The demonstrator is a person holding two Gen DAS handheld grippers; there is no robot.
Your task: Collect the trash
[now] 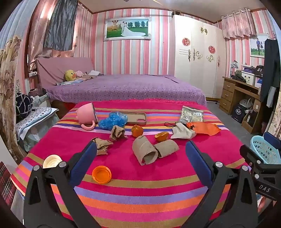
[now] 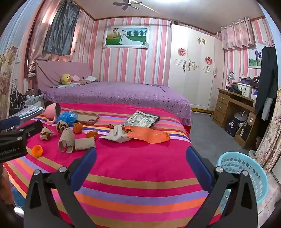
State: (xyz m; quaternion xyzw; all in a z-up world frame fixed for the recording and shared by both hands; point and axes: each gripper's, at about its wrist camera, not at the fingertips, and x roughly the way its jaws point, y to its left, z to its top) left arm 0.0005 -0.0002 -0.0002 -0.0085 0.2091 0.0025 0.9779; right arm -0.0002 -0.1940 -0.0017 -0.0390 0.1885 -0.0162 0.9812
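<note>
The two cardboard tubes [image 1: 154,150] lie toppled mid-blanket, long axes running away toward the bed, straight ahead of the left gripper [image 1: 140,154], which looks nearer than the right gripper [image 2: 140,157] beside the blue basket [image 2: 245,168]; both gape wide, empty.

**Pink striped bedroom, lit from above**

Walls [image 1: 123,57]: pink/white vertical stripes w/ framed wedding photo [image 1: 127,29]. Bed [image 1: 123,87] w/ purple dotted cover along the far wall, mauve headboard at left. White wardrobe [image 1: 196,57] w/ red decals at right, wooden desk [image 1: 235,94] w/ drawers beside it. Pink curtains [image 1: 237,24] above the desk; grey floor [image 2: 210,136]. Ceiling fan [image 2: 127,4] overhead.
</note>
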